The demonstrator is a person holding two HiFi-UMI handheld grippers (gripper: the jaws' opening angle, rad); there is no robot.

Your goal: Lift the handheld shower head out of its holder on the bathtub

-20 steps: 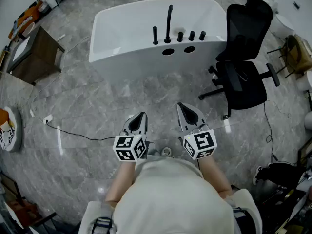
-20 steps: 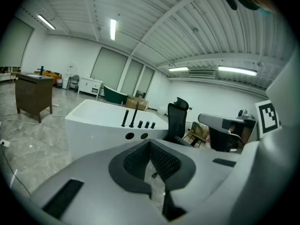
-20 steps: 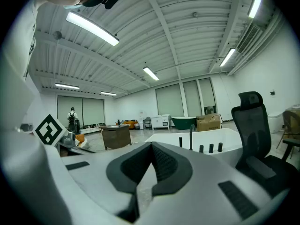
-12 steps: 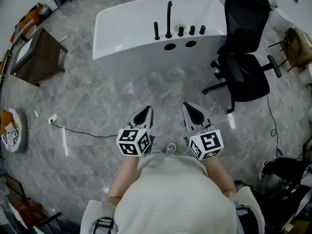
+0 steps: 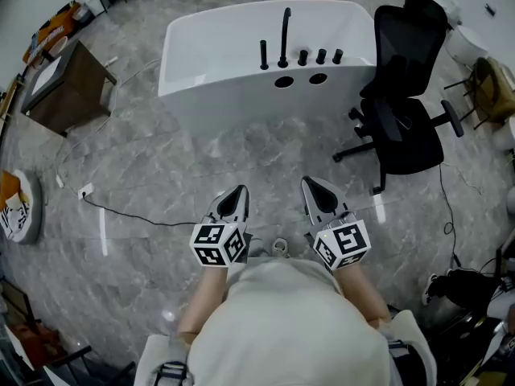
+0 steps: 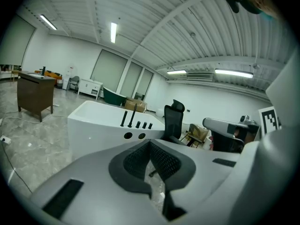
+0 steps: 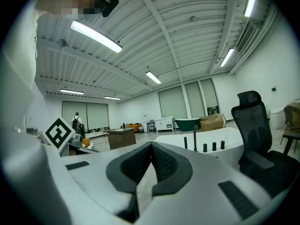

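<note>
The white bathtub (image 5: 217, 63) stands across the floor ahead of me, well out of reach. On its near rim stand black fittings: a thin upright handheld shower head (image 5: 264, 55) in its holder, a tall spout (image 5: 284, 34) and three short knobs (image 5: 320, 55). My left gripper (image 5: 234, 195) and right gripper (image 5: 313, 186) hover side by side over the floor near my body, both shut and empty. The left gripper view shows my left gripper (image 6: 150, 142) shut, with the tub (image 6: 93, 121) and shower head (image 6: 123, 119) beyond. The right gripper view shows my right gripper (image 7: 151, 144) shut, with the shower head (image 7: 185, 143) beyond.
A black office chair (image 5: 402, 95) stands close to the tub's right end. A brown cabinet (image 5: 64, 87) is at the left, and a cable (image 5: 137, 215) runs over the marble floor. Bags and gear lie at the far right (image 5: 475, 288).
The head view has shifted slightly, so the tub sits a little further right in the picture. Both grippers stay shut, side by side, in about the same place.
</note>
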